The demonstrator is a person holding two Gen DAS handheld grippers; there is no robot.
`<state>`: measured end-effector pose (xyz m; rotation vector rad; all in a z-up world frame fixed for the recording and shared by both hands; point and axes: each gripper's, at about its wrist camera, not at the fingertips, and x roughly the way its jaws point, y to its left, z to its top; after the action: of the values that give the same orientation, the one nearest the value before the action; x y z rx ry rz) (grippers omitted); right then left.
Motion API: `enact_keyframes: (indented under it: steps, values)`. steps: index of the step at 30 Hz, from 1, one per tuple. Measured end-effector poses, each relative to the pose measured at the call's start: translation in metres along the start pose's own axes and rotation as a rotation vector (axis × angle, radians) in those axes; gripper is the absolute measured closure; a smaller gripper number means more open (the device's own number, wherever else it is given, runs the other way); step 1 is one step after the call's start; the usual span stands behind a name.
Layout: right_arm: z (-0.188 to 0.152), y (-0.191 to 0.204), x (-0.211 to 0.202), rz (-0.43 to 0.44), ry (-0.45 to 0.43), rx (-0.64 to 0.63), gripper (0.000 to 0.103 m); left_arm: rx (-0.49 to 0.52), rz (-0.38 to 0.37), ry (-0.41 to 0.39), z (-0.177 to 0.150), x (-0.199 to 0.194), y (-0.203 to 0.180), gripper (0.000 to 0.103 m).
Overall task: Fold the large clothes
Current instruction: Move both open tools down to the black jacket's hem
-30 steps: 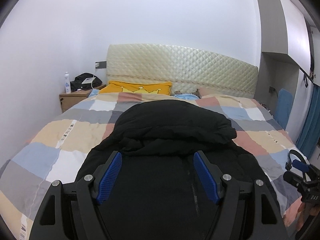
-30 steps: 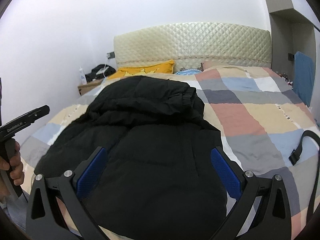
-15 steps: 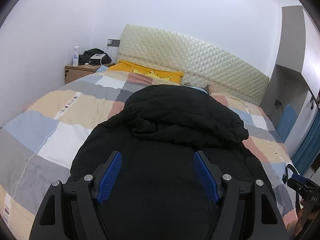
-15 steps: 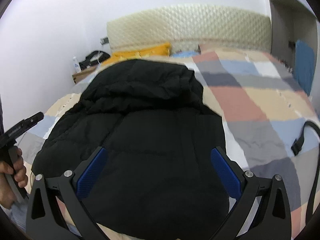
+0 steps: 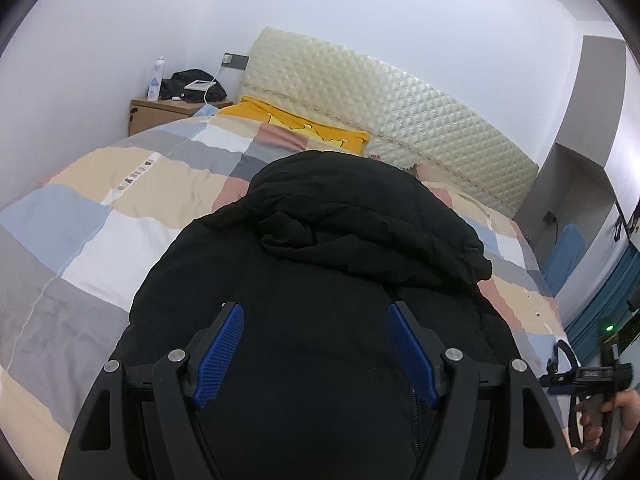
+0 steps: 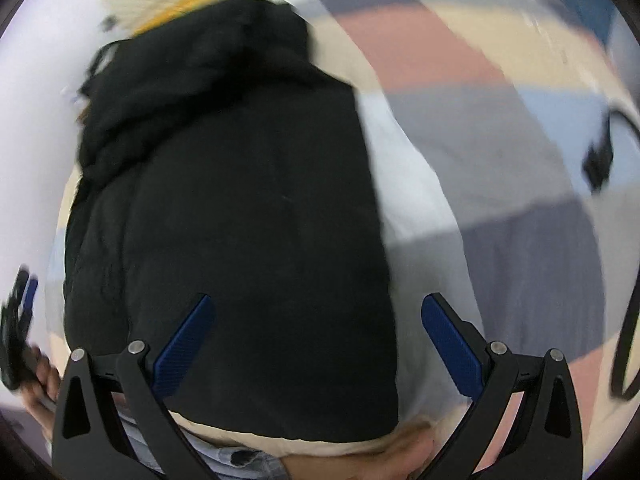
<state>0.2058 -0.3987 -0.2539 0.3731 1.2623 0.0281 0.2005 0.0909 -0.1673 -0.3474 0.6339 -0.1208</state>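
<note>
Left gripper (image 5: 314, 354), jaws spread, hovers above the bulky black padded jacket (image 5: 340, 280) that lies on the patchwork-quilted bed (image 5: 120, 216). From my station, only this view resolves the cream quilted headboard (image 5: 400, 112), yellow pillow (image 5: 304, 128) and wooden nightstand (image 5: 164, 114). Right gripper (image 6: 316, 340), also spread and holding nothing, straddles the jacket's right edge; only its blurred view shows the near hem and a black strap (image 6: 600, 156). Compared with half a second ago, both cameras have dipped toward the jacket.
</note>
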Motion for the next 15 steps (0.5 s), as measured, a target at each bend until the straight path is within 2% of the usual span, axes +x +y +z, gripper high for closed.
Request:
enact_keyframes:
  steps: [2, 4, 7, 11, 14, 15]
  values:
    - [0.002, -0.019, 0.013, 0.028, 0.046, 0.087, 0.000, -0.020, -0.018, 0.009, 0.000, 0.000, 0.004, 0.029]
    - [0.002, -0.031, 0.025, 0.011, 0.076, 0.153, 0.000, -0.056, -0.064, 0.028, 0.001, 0.001, 0.009, 0.029]
    - [0.001, -0.036, 0.040, 0.040, 0.118, 0.179, 0.000, -0.114, -0.118, 0.035, 0.004, 0.001, 0.020, 0.029]
    - [-0.004, -0.036, 0.068, 0.170, 0.204, 0.219, 0.000, -0.166, -0.117, 0.054, 0.005, 0.004, 0.033, 0.029]
    - [-0.007, -0.022, 0.072, 0.336, 0.212, 0.184, 0.000, -0.169, -0.091, 0.080, 0.003, 0.007, 0.036, 0.029]
    - [-0.008, -0.017, 0.070, 0.359, 0.204, 0.166, 0.000, -0.169, -0.085, 0.079, 0.002, 0.008, 0.036, 0.029]
